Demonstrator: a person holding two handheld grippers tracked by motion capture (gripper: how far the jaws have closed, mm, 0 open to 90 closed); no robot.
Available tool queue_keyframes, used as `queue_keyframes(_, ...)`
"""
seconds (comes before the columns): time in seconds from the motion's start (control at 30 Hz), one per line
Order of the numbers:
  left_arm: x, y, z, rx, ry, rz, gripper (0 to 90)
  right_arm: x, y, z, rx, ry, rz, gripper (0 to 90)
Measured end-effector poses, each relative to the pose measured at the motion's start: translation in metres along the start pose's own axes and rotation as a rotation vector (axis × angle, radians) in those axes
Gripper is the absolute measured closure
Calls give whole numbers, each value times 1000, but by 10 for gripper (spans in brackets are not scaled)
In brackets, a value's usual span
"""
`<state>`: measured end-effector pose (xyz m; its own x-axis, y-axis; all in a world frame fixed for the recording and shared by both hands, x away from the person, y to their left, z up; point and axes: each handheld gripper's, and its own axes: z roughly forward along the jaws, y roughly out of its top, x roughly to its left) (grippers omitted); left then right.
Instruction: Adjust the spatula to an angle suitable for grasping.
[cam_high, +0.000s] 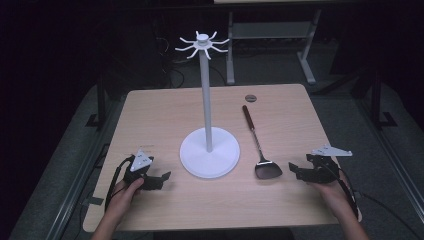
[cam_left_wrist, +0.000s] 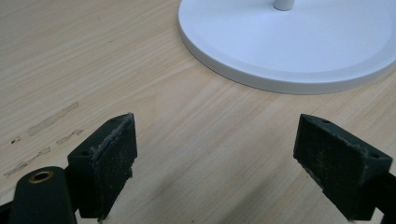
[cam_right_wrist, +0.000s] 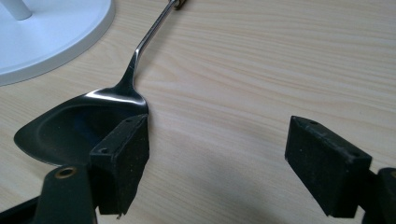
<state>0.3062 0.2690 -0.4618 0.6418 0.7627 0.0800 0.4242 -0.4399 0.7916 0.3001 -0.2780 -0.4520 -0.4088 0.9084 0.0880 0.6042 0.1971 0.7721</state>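
Nothing started: spatula (cam_high: 260, 150) flat on the table (cam_high: 150, 110), rack (cam_high: 208, 145) hooks bare.
From above you rest both claws low; your left claw (cam_left_wrist: 212, 163) gapes empty beside the rack base; your right claw (cam_right_wrist: 217, 163) gapes beside the spatula blade.

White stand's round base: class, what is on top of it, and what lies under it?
A white pole rises from the round base. The wooden table carries it; the patch beneath is covered.

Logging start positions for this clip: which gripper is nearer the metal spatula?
Right. The right gripper sits just right of the spatula blade, jaws open, not touching it. The left gripper rests beyond the white stand's base, on its far left side.
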Motion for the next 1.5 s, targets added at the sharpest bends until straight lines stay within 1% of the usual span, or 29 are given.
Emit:
queue_keyframes(0.13,0,0,0,1,1,0,128,1,0,-1,-3,3,3,218)
queue_keyframes(0.33,0,1,0,2,1,-1,128,1,2,-1,-6,26,18,218)
queue_keyframes(0.37,-1,1,0,-2,1,-2,128,1,3,-2,-3,47,37,217)
queue_keyframes(0.43,-1,1,0,-5,0,-2,128,1,3,-2,0,55,45,215)
queue_keyframes(0.5,-1,1,0,0,-3,9,128,1,6,-3,3,80,77,195)
queue_keyframes(0.57,-2,1,-1,4,-3,10,128,4,11,-4,16,108,86,158)
queue_keyframes(0.6,-3,1,0,-4,-3,2,128,4,11,-4,16,108,86,158)
queue_keyframes(0.63,-3,1,0,4,-5,9,128,5,12,-4,13,114,84,158)
queue_keyframes(0.67,-3,1,0,1,-4,8,128,8,14,-5,15,115,79,164)
queue_keyframes(0.7,-4,1,0,-4,-5,9,128,10,15,-5,11,111,69,192)
queue_keyframes(0.73,-4,2,0,-4,-6,6,128,13,16,-6,-6,94,49,234)
queue_keyframes(0.77,-4,2,0,-3,-6,8,128,14,17,-6,-14,92,39,264)
queue_keyframes(0.8,-4,2,0,-1,-5,12,128,16,18,-6,-11,99,46,297)
queue_keyframes(0.87,-4,2,0,0,-4,18,128,17,20,-4,-12,109,29,360)
queue_keyframes(0.93,-4,2,0,-2,-5,13,128,18,22,-2,-1,121,23,412)
queue_keyframes(0.97,-4,2,0,-2,-4,15,128,20,24,-1,8,130,28,452)
queue_keyframes(1.0,-4,2,0,-3,-5,13,128,21,27,1,13,137,16,516)
queue_keyframes(1.03,-4,2,0,-3,-5,12,128,21,27,1,13,137,16,516)
queue_keyframes(1.13,-4,2,0,-3,-6,13,128,25,33,4,20,154,3,631)
queue_keyframes(1.23,-5,3,0,-5,-9,14,128,29,39,8,22,168,-15,694)
queue_keyframes(1.33,-5,3,0,-7,-11,15,128,32,43,11,32,185,-18,736)
queue_keyframes(1.37,-6,3,0,-6,-11,15,128,33,45,13,36,190,-27,765)
queue_keyframes(1.5,-5,3,0,-6,-11,15,128,39,51,16,43,189,-44,863)
